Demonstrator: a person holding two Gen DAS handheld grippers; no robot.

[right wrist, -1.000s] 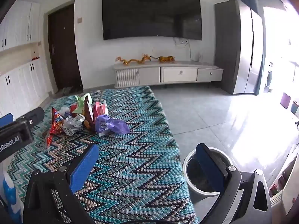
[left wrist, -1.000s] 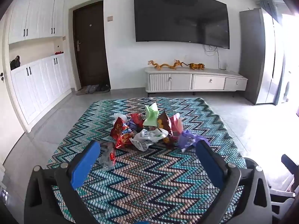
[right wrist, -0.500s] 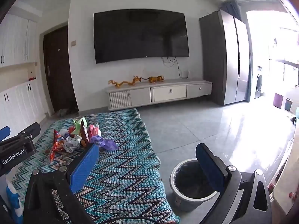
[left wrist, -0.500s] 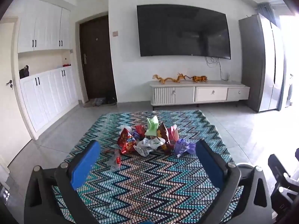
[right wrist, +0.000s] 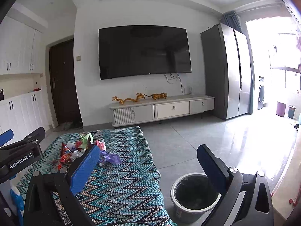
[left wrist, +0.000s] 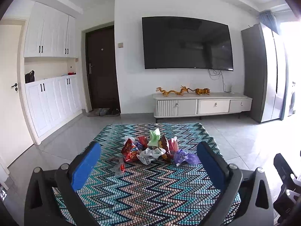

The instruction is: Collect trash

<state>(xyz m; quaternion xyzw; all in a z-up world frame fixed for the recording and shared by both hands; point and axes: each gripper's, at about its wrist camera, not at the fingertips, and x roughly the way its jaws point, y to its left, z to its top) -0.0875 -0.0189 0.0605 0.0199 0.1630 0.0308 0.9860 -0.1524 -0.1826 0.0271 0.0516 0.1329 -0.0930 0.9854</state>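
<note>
The trash pile (left wrist: 156, 150) sits in the middle of the zigzag rug (left wrist: 150, 192), on the floor. It is a bunch of crinkled snack bags: a red chip bag (left wrist: 130, 150), a green wrapper (left wrist: 154, 137), a white wrapper (left wrist: 150, 154) and a purple bag (left wrist: 185, 157). A small clear wrapper (left wrist: 118, 165) lies apart, closest to the left side. The left gripper (left wrist: 148, 166) points straight at the pile, which lies ahead of its fingers and lower down. Its fingers are spread wide and hold nothing. The right gripper (right wrist: 148, 166) also has its fingers spread wide and empty. From it, the pile is off to the left, and the grey trash bin (right wrist: 193, 194) stands on the floor just beside the rug, near its right finger. I think the left one is better lined up to grab, and the right one is nearer the bin
</note>
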